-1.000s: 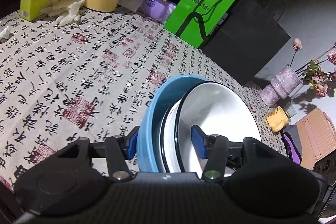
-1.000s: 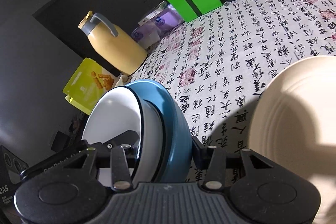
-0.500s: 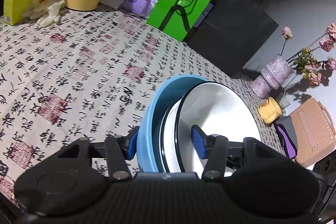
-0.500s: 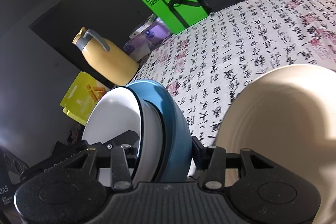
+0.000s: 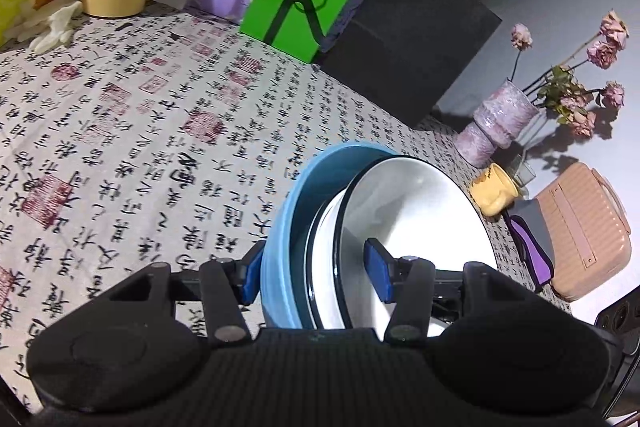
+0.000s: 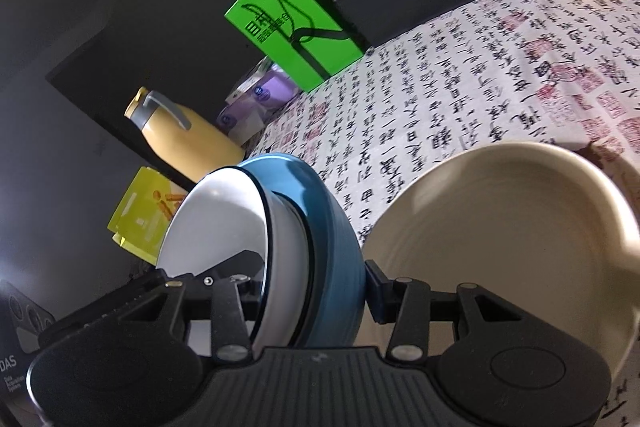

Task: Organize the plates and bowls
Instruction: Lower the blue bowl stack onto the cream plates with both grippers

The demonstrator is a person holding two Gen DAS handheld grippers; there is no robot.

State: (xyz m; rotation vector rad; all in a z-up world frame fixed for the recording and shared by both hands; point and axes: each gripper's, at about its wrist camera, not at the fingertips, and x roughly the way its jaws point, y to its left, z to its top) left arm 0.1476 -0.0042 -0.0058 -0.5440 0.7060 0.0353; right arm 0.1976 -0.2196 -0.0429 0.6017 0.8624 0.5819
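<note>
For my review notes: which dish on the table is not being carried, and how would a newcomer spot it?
Start at the calligraphy-print tablecloth. In the right wrist view, beside the blue bowl gripped with white bowls nested inside, lies a cream plate. It is the only wide, shallow, cream dish, and no gripper holds it.

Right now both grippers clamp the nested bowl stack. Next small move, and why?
Probably carry the blue bowl stack, with white bowls nested inside, over the cream plate beside it and lower it; both left gripper and right gripper hold it off the tablecloth.

light: dim, hard shadows | glare: none | edges: fisheye-warped, dark corners
</note>
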